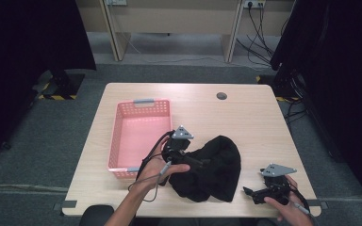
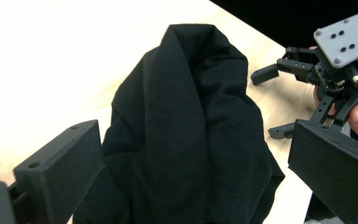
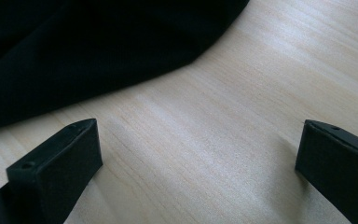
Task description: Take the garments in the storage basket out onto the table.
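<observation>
On the table (image 1: 245,113), right of centre and toward my near edge, I've got a black garment (image 1: 217,169) bunched in a loose heap. It sits just right of the pink basket (image 1: 139,136), which is at the table's left half with grey handle clips on its far and near rims.

Left gripper (image 1: 195,162): held over the garment's left side, grey three-cornered plate on top, cable looping down past the hand (image 1: 162,169). In the left gripper view the jaws stand wide, one on each side of the cloth (image 2: 186,130), fabric mounded up between them. Neither jaw visibly pressing the cloth; can't tell whether the cloth touches them at the base.

Right gripper (image 1: 252,193): low at the near-right corner, just right of the garment and apart from it, held in the right hand (image 1: 287,207). Right gripper view shows both jaws spread wide over bare wood, nothing between them; garment edge (image 3: 74,60) lies ahead, across the top left of that view. Same gripper shows in the left gripper view, top right (image 2: 272,100), jaws apart.

Small dark round cap (image 1: 221,96) on the table's far side, well away from everything.
</observation>
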A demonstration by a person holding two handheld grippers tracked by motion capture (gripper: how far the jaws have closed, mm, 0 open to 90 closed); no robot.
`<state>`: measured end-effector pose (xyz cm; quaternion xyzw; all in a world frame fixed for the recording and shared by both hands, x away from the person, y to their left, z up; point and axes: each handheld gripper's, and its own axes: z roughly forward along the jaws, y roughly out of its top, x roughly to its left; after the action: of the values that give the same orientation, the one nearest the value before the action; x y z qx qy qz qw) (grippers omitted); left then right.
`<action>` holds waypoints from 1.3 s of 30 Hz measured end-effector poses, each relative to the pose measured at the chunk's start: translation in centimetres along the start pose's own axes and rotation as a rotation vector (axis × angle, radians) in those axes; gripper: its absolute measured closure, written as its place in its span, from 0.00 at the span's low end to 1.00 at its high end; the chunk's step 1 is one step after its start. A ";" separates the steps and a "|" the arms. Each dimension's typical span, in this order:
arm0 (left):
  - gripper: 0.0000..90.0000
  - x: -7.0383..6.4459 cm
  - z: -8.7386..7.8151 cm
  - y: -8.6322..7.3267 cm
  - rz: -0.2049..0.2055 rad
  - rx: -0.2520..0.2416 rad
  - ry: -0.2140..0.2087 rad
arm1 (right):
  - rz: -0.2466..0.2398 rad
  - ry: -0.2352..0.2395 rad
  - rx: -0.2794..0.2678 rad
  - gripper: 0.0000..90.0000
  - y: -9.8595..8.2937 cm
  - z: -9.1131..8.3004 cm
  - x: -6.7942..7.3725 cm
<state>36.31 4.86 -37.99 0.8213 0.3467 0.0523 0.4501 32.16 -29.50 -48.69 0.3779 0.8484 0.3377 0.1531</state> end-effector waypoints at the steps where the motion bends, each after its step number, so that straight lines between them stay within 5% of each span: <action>1: 0.03 0.1 -0.1 0.0 -0.006 -0.007 0.002 | 0.000 0.000 0.000 0.00 0.0 0.0 0.0; 18: 0.03 1.9 -2.3 -1.0 -0.033 -0.061 0.030 | -0.002 0.001 0.000 0.00 0.0 0.0 0.0; 39: 0.03 2.5 -3.8 -2.3 -0.045 -0.080 0.045 | -0.003 0.001 0.000 0.00 0.0 0.0 0.0</action>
<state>35.45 9.86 -38.10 0.7934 0.3726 0.0744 0.4756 32.16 -29.50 -48.69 0.3765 0.8489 0.3379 0.1530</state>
